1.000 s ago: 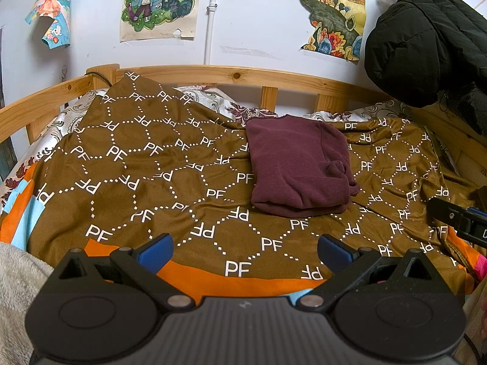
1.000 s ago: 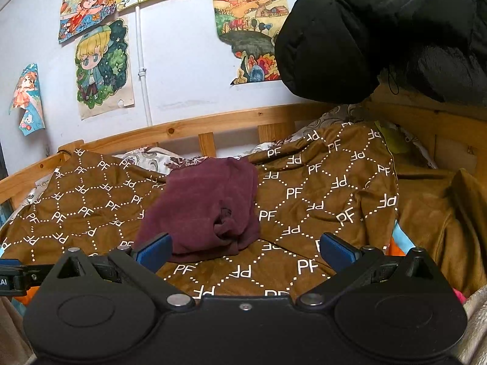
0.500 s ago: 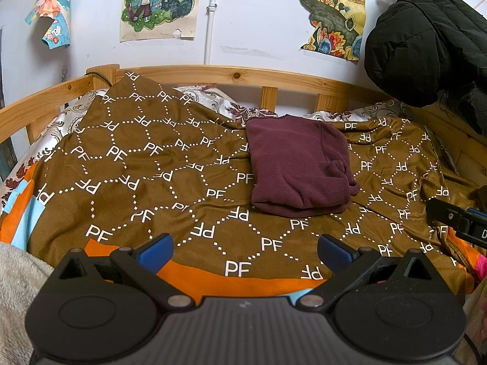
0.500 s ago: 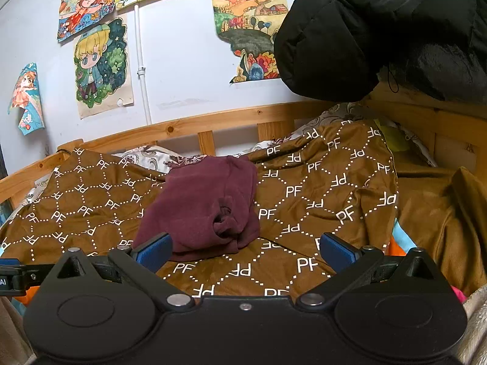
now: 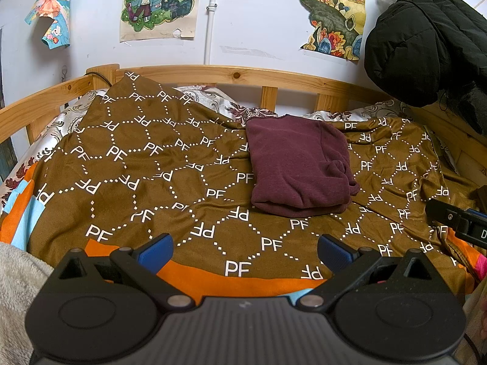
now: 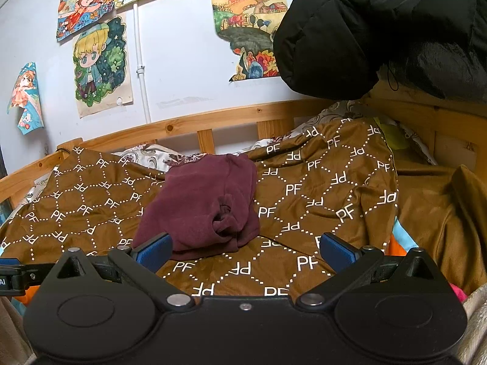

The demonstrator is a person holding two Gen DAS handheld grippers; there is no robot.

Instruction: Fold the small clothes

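A dark maroon garment lies folded into a rough rectangle on the brown "PF" patterned blanket, toward the far side of the bed. A bunched sleeve or cuff sits at its right edge. In the right wrist view the maroon garment lies just beyond the left fingertip. My left gripper hovers open over the blanket's near orange edge, well short of the garment, holding nothing. My right gripper is open and empty too. The tip of the right gripper shows at the right edge of the left wrist view.
A wooden bed rail runs along the far side under a white wall with drawings. A black puffy jacket hangs at the right corner. A brown cloth is heaped at the right, and a fuzzy beige blanket lies near left.
The right wrist view has crept slightly nearer to the maroon garment. The left gripper and the garment have not visibly moved.
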